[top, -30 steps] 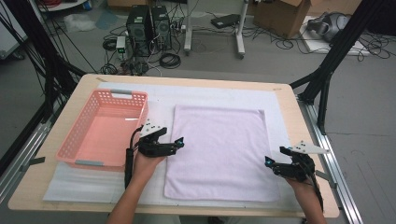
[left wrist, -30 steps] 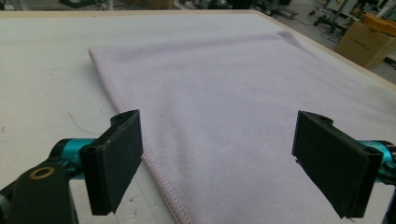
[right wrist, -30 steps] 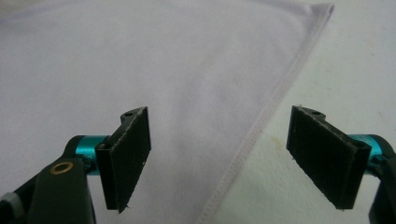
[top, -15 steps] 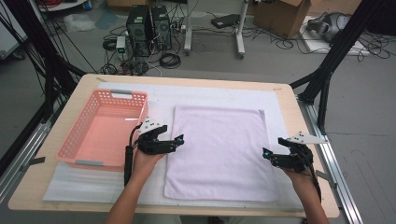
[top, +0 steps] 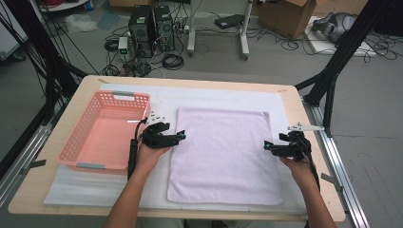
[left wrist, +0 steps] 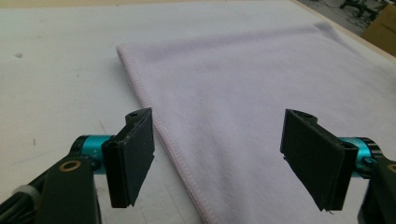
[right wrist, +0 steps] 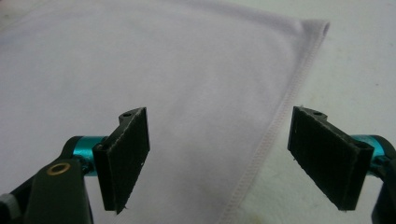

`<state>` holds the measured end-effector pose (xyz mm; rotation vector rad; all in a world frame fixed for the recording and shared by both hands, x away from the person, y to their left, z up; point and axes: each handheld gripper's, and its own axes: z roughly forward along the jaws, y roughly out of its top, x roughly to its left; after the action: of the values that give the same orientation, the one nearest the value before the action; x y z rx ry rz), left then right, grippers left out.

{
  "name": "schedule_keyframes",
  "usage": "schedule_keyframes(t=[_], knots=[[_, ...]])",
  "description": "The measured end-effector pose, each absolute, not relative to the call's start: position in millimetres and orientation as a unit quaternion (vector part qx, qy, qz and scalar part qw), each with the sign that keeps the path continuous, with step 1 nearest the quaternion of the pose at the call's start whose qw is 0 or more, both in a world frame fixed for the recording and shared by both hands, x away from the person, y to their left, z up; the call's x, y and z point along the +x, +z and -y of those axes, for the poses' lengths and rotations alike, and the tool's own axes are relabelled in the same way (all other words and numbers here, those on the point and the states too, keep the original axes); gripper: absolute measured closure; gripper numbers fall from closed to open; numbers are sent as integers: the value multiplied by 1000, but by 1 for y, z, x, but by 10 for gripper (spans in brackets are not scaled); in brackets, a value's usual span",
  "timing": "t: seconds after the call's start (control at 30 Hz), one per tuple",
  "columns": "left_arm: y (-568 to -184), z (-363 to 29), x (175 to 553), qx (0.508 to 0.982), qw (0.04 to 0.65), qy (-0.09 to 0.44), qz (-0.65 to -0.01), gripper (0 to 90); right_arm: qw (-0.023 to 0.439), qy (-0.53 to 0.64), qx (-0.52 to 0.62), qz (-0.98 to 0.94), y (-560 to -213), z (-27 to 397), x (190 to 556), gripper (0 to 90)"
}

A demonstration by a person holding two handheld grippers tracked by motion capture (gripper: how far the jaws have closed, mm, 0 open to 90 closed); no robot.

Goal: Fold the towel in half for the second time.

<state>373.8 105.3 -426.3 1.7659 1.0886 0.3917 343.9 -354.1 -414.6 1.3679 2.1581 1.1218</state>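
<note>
A lab: computer towers (top: 151,24), tangled cables (top: 173,61) and cardboard boxes (top: 290,16) surround a framed wooden table (top: 199,83).

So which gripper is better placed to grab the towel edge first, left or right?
Roughly even, slightly the left. The left gripper has just been closing its jaws astride the towel hem; nothing pinched yet. The right gripper also straddles its edge, open.

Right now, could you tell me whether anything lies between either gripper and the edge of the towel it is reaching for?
Nothing visible does. The left gripper has its open fingers straddling the left hem of the lilac towel, having just closed a little; the right gripper is open across the right hem.
</note>
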Motion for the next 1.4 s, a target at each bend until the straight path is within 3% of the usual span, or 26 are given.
schedule_keyframes(t=[0.33,0.57,0.83,0.87,0.9,0.93,1.0,1.07,1.4], knots=[[-444,-101,410,728,442,166,-497,316,167,378,529,-741,-431,362,382,268],[-452,-97,420,730,427,166,-507,407,177,346,542,-745,-443,353,401,358],[-452,-88,417,751,407,194,-483,634,198,321,543,-750,-442,345,412,474],[-452,-90,418,752,413,184,-480,678,198,321,542,-751,-442,345,412,515],[-452,-89,417,755,417,178,-474,792,194,323,541,-752,-441,346,411,583],[-452,-88,417,759,414,183,-468,818,192,325,538,-754,-441,346,411,642],[-452,-88,417,757,413,180,-473,837,180,331,536,-756,-440,344,411,766],[-452,-89,418,739,423,160,-499,845,181,327,531,-761,-440,341,410,817],[-437,-100,411,701,465,144,-521,855,193,359,522,-749,-427,345,400,837]])
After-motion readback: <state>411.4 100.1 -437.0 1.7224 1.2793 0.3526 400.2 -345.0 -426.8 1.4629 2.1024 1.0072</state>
